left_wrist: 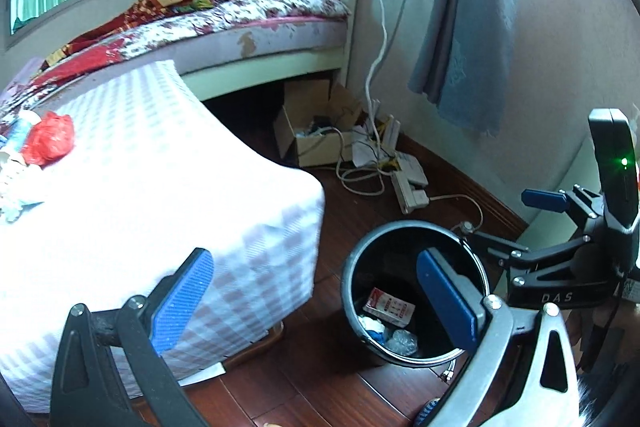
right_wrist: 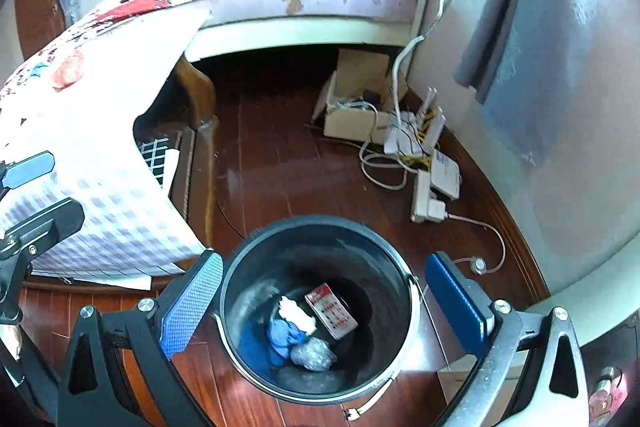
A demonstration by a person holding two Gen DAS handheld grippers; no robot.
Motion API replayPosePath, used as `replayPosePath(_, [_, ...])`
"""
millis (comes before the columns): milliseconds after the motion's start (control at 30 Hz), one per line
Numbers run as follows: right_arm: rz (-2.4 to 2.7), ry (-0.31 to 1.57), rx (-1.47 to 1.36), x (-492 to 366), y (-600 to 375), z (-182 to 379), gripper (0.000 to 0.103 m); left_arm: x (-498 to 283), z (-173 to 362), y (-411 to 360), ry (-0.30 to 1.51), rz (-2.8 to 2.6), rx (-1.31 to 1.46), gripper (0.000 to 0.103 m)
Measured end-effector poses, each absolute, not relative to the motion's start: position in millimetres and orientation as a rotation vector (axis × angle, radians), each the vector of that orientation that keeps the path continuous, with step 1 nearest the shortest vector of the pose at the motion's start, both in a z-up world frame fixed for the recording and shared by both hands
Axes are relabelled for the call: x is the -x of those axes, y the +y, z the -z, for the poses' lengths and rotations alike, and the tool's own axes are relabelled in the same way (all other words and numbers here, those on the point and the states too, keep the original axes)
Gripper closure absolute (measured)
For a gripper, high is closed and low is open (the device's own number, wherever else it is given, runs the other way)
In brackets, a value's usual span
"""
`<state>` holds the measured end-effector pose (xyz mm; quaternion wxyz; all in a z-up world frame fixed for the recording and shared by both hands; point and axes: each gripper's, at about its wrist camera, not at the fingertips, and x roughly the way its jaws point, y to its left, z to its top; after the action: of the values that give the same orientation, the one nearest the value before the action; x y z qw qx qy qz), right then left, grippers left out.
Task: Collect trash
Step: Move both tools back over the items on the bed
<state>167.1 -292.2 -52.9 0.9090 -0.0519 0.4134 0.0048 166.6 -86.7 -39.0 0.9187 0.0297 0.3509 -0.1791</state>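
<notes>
Left wrist view: left gripper [left_wrist: 316, 301] jaws wide, nothing between them. Black bin [left_wrist: 414, 291] at lower centre, already holding a red-and-white carton [left_wrist: 389, 308] and a clear wrapper [left_wrist: 402, 341]. Red crumpled bag [left_wrist: 49, 138] and pale scraps on the checked worktop [left_wrist: 168, 171] at far left, well apart from the jaws; risk of dragging the cloth during a reach

Right wrist view: right gripper [right_wrist: 324, 303] jaws wide and empty over the bin. Cables [right_wrist: 380, 167] and power strip [right_wrist: 426, 201] right of the bin, easy to snag
</notes>
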Motion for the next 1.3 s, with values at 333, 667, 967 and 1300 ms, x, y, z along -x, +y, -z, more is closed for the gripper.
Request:
replayPosePath(333, [-0.068, 0.805, 0.126, -171, -256, 36, 0.001, -163, 26, -56, 0.694, 0.314, -0.046, 0.001])
replayPosePath(667, [-0.135, 0.759, 0.14, -176, -224, 21, 0.001, -155, 18, -28, 0.677, 0.253, -0.018, 0.001])
replayPosePath(967, [-0.229, 0.715, 0.159, -185, -177, 8, 0.001, -150, 9, 18, 0.65, 0.16, 0.017, 0.001])
replayPosePath(1300, [-0.376, 0.686, 0.191, -198, -101, 1, 0.001, -145, 7, 98, 0.634, -0.007, 0.076, 0.001])
